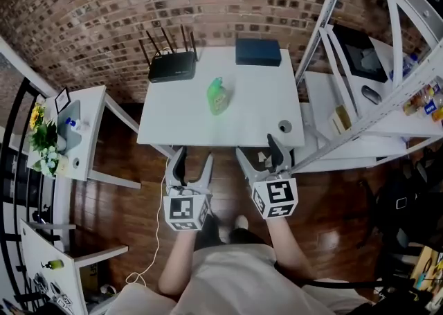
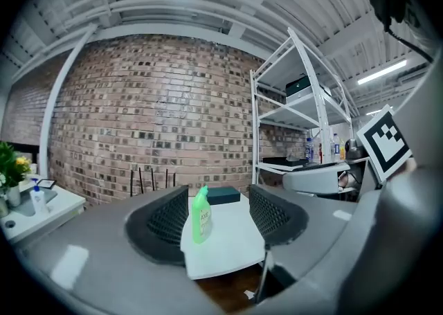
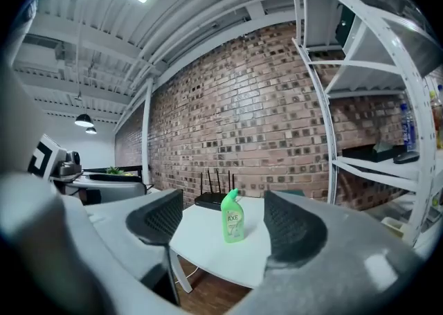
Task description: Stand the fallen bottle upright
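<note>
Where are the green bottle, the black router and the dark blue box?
green bottle [image 1: 218,97], head view, on its body.
black router [image 1: 172,67], head view, on its flat top.
dark blue box [image 1: 257,52], head view, on its lid.

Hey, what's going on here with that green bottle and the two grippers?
A person holds a gripper in each hand, just short of the white table. The green bottle already stands upright near the table's middle, in front of the router and the dark box. The left gripper and right gripper are both open and empty, pointed toward the bottle but well clear of it.
</note>
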A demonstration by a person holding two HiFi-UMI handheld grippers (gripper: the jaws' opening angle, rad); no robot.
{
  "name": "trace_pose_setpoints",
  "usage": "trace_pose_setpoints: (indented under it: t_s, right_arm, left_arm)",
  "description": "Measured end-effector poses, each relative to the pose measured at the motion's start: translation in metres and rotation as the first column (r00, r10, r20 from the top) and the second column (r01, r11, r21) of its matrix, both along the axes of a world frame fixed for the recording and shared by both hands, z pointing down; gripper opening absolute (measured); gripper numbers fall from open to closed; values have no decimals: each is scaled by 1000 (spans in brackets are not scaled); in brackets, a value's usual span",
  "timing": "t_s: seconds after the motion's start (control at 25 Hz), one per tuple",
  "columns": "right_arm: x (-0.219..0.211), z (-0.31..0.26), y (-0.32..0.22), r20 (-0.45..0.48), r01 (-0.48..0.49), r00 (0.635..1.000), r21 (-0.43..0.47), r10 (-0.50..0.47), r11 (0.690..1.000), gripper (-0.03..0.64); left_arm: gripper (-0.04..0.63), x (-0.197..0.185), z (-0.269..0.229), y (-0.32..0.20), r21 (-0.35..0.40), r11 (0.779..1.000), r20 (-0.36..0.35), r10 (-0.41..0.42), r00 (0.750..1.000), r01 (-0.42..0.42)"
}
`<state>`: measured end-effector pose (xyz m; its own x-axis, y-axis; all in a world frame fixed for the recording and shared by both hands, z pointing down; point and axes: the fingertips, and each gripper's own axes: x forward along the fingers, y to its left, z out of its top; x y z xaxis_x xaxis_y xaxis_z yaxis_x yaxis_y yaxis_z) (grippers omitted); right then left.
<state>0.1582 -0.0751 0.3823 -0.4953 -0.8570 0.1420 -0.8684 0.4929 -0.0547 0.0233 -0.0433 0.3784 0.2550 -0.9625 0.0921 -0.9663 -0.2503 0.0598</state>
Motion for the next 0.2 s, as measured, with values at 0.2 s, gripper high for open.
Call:
trace_pose_setpoints:
  t_s: [0.2]
  right_arm:
    - [-12, -8, 9, -25, 37, 999, 15, -37, 999, 345]
  left_arm:
    - [281, -6, -12, 3, 24, 1000, -4, -13, 1000, 13]
